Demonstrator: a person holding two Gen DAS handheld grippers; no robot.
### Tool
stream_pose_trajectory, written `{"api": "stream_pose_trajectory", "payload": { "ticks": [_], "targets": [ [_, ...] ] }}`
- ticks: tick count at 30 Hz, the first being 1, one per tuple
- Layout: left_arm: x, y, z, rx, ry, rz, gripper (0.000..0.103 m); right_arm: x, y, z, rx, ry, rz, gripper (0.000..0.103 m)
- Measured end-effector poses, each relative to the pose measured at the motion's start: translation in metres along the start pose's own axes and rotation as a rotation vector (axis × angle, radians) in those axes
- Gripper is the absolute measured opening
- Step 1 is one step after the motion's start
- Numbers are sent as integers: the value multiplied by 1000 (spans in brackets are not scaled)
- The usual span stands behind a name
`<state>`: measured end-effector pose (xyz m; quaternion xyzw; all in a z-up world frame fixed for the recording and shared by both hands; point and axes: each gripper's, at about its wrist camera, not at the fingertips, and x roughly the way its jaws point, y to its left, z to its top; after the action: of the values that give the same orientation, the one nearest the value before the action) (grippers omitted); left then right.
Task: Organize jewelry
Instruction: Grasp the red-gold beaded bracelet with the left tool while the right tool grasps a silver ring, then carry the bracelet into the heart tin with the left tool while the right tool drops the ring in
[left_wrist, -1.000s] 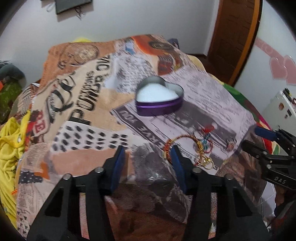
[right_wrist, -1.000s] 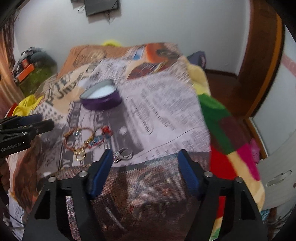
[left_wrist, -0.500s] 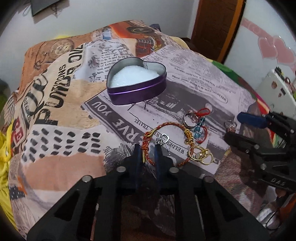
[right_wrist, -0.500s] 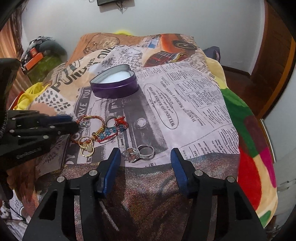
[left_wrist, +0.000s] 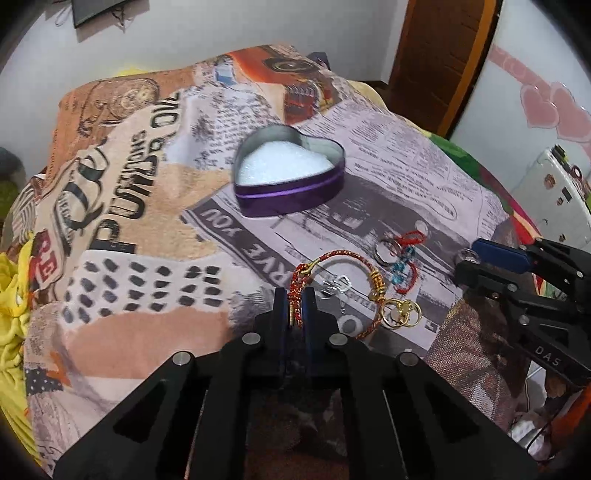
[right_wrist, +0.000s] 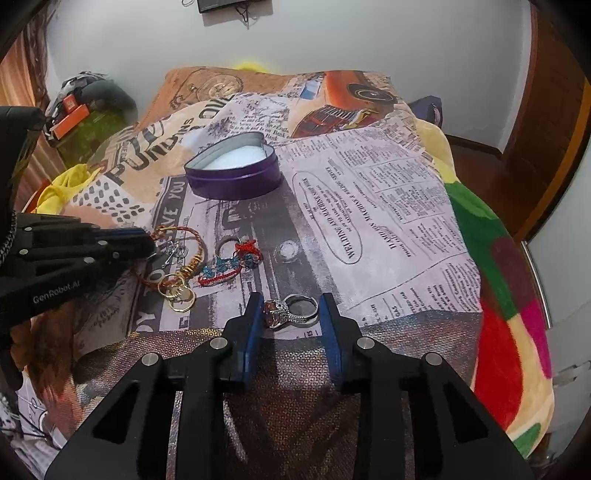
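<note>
A purple heart-shaped tin with white foam inside stands open on the printed blanket; it also shows in the right wrist view. My left gripper is shut on the red-and-gold bracelet, pinching its left side. Gold rings hang on the bracelet's lower end. A red and blue beaded piece and a plain ring lie to its right. My right gripper is open, its fingers on either side of a silver ring with a pink stone.
The blanket covers a bed and falls away at the right edge. Yellow cloth lies at the left. A wooden door and a white wall stand behind. A bag rests at far left.
My left gripper moved forward and shut on the bracelet's left side. My right gripper moved forward and narrowed around the stone ring.
</note>
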<state>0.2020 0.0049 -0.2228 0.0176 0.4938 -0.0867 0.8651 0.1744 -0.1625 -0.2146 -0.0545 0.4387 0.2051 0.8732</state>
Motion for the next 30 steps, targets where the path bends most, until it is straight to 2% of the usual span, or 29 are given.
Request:
{"api": "stream_pose_trajectory", "payload": {
  "ticks": [16,22,30],
  "targets": [
    [-79,5,27,-37,-223,-10,6,-47,15,28,-1,-130,-15,28],
    [-92,9,39,-46,-283,-12,6,-52,23,42,-19,-175,-18,28],
    [-88,23,55,-63,-319,-11,6,-47,30,63,-36,-215,-15,28]
  ]
}}
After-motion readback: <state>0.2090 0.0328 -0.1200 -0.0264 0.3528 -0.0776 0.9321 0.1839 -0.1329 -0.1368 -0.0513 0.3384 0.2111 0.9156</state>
